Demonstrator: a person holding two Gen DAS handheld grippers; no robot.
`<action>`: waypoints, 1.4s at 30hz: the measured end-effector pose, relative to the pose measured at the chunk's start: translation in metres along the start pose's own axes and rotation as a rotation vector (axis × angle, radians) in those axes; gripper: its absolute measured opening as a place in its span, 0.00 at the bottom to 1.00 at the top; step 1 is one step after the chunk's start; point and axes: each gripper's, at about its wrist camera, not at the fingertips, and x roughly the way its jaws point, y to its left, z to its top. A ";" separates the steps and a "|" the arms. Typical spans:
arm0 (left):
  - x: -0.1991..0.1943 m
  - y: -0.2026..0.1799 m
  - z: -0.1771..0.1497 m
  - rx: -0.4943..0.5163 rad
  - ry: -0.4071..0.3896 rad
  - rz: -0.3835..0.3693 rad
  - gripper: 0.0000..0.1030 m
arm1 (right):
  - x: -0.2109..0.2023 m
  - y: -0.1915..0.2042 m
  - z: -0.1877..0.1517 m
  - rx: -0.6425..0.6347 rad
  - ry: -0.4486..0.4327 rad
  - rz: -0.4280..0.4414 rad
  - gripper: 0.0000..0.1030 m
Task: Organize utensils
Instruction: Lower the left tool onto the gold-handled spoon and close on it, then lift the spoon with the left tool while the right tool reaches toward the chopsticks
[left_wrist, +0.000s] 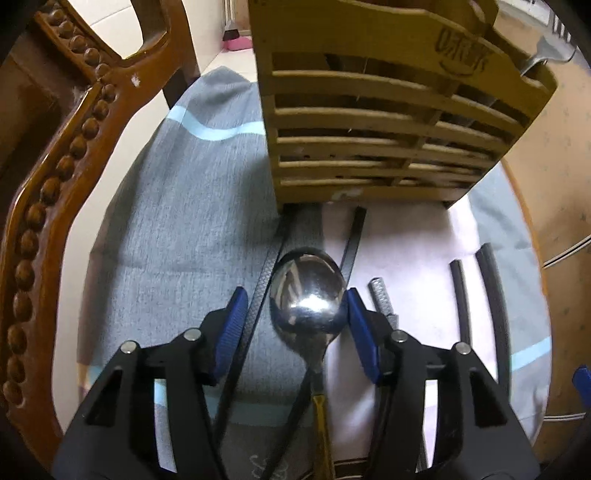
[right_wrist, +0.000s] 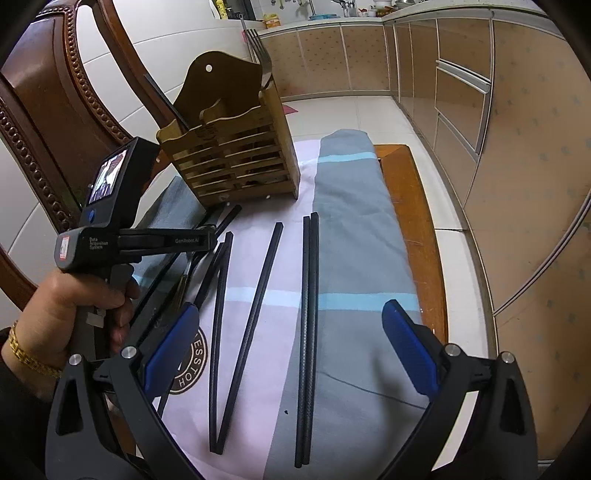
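A steel spoon (left_wrist: 308, 295) with a gold handle lies between the jaws of my left gripper (left_wrist: 295, 293). Its bowl reaches the right blue pad (left_wrist: 360, 325). The left pad (left_wrist: 231, 325) stands apart from it, with a black chopstick (left_wrist: 258, 295) in the gap, so the gripper is open. Just beyond stands the slatted wooden utensil holder (left_wrist: 388, 122) (right_wrist: 236, 158), with a fork (right_wrist: 258, 48) upright in it. My right gripper (right_wrist: 291, 306) hangs wide open above several black chopsticks on the cloth: a pair (right_wrist: 309, 332) and a single one (right_wrist: 255, 325).
A grey and pink cloth (right_wrist: 354, 240) with pale blue stripes covers the small wooden table (right_wrist: 413, 221). A carved wooden chair (left_wrist: 55, 184) stands at the left. A person's hand (right_wrist: 55, 314) holds the left gripper's handle. Kitchen cabinets (right_wrist: 461, 92) line the far right.
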 end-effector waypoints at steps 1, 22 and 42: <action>-0.002 0.000 -0.002 -0.009 0.000 -0.028 0.47 | 0.000 0.000 0.000 -0.003 -0.001 0.000 0.94; -0.201 0.016 -0.031 0.082 -0.423 -0.163 0.38 | 0.033 -0.019 0.029 -0.014 0.027 -0.082 0.79; -0.246 0.029 -0.037 0.106 -0.569 -0.119 0.38 | 0.116 0.102 0.023 -0.199 0.129 -0.046 0.31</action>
